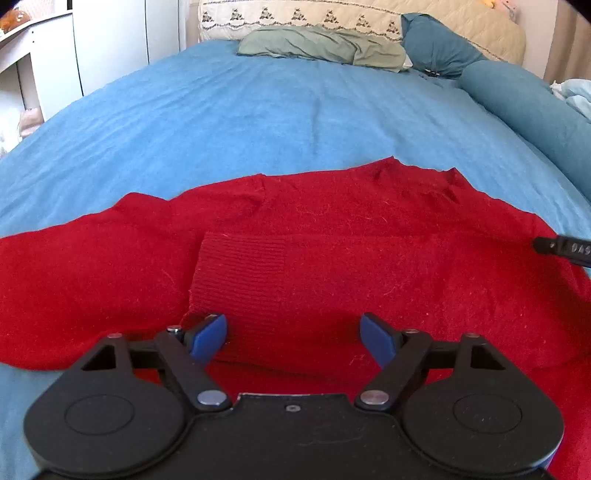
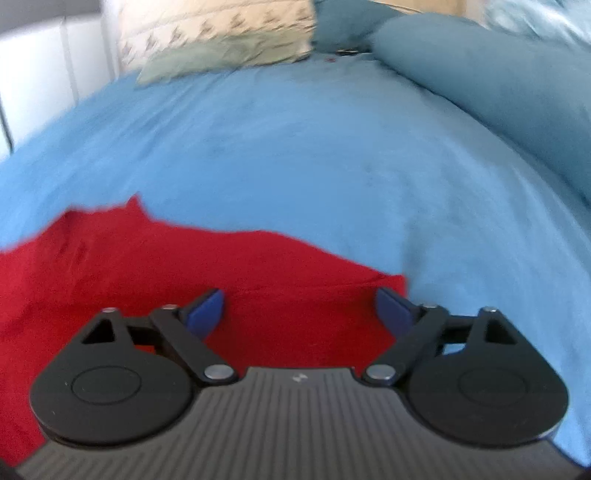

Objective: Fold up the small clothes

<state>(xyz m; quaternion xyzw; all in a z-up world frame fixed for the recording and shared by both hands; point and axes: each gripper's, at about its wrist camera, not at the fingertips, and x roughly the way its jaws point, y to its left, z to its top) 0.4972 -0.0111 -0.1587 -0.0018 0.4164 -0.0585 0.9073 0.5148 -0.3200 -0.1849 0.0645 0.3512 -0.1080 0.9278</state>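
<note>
A red knit sweater (image 1: pixel 369 229) lies spread flat on the blue bedspread (image 1: pixel 258 118). One sleeve is folded across its body, with the ribbed cuff (image 1: pixel 240 273) reaching toward me. My left gripper (image 1: pixel 293 326) hovers over the near end of that cuff, jaws wide open, and the blue pads (image 1: pixel 208 338) do not press on the cloth. In the blurred right wrist view, my right gripper (image 2: pixel 299 295) stands open over the sweater's right part (image 2: pixel 147 280), near its corner (image 2: pixel 395 282). A black tip of the right gripper (image 1: pixel 561 248) shows at the left wrist view's right edge.
At the head of the bed lie a crumpled green cloth (image 1: pixel 325 46), a cream patterned pillow (image 1: pixel 295 16) and teal pillows (image 1: pixel 439 44). A long teal bolster (image 1: pixel 528 110) runs along the right side. White furniture (image 1: pixel 44 55) stands to the left of the bed.
</note>
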